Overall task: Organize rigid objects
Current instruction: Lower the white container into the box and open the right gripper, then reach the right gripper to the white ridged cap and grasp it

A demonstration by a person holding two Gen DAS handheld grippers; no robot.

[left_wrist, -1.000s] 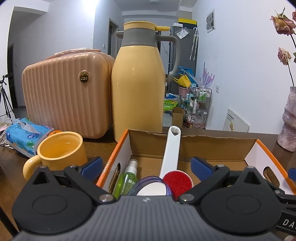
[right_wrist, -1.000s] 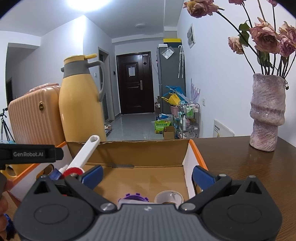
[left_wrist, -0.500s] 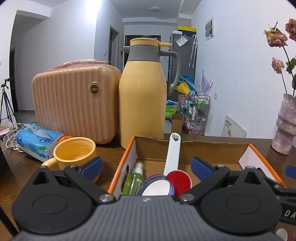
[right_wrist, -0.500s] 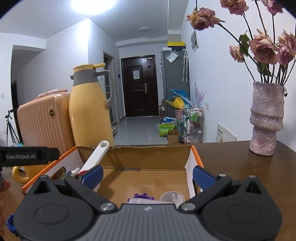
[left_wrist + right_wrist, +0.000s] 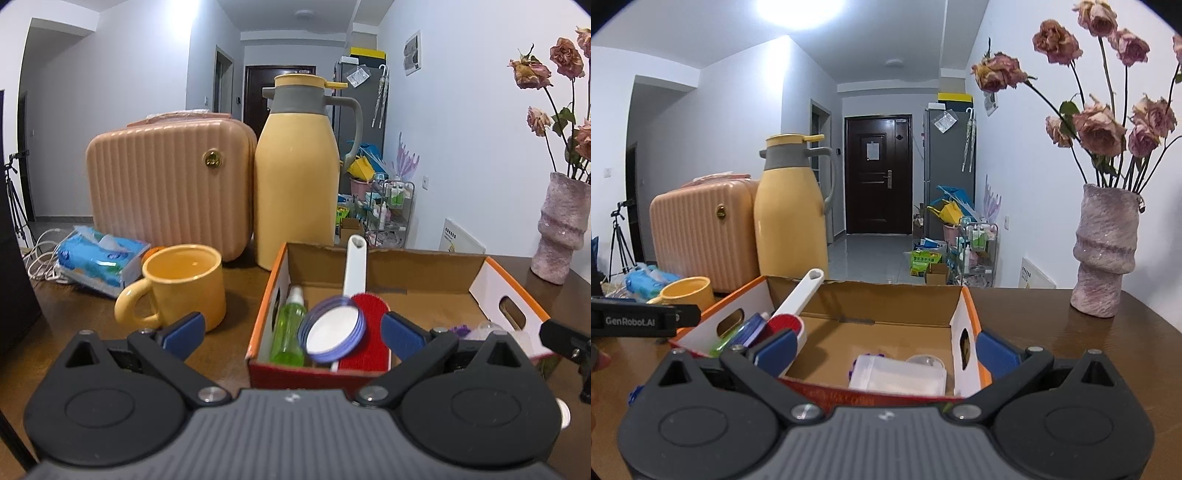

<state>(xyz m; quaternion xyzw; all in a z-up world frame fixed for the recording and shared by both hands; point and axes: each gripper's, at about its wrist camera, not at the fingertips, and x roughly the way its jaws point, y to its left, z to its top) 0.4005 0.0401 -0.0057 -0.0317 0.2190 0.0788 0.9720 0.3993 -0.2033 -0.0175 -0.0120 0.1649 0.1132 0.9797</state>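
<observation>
- The brown tabletop (image 5: 229, 354) carries everything here.
- A ribbed peach case (image 5: 170, 192) stands upright at the back left, with a tall yellow thermos jug (image 5: 297, 184) just beside it on its right.
- An open cardboard box (image 5: 421, 266) with orange-edged white side walls sits in front of the jug, near the middle of the tabletop.
- A rough pink vase (image 5: 1106, 251) of dried roses stands well apart from the box, at the right.
- The left hand-held gripper (image 5: 291, 330) hovers at the near left end of the box, its blue-tipped jaws spread wide and holding nothing.
- The right hand-held gripper (image 5: 886, 349) hovers at the near right end of the box, jaws likewise spread wide and empty.
- A yellow mug (image 5: 184, 284) stands left of the box, handle toward the camera.
- A blue tissue pack (image 5: 99, 258) lies behind the mug, beside the case.
- Inside the left end of the box, a white-handled red brush (image 5: 360, 295) leans against the back wall.
- A green spray bottle (image 5: 290, 328) lies along the left wall.
- A round blue-rimmed lid (image 5: 332, 328) is tilted against the brush.
- A clear plastic container (image 5: 897, 374) lies in the right end of the box.
</observation>
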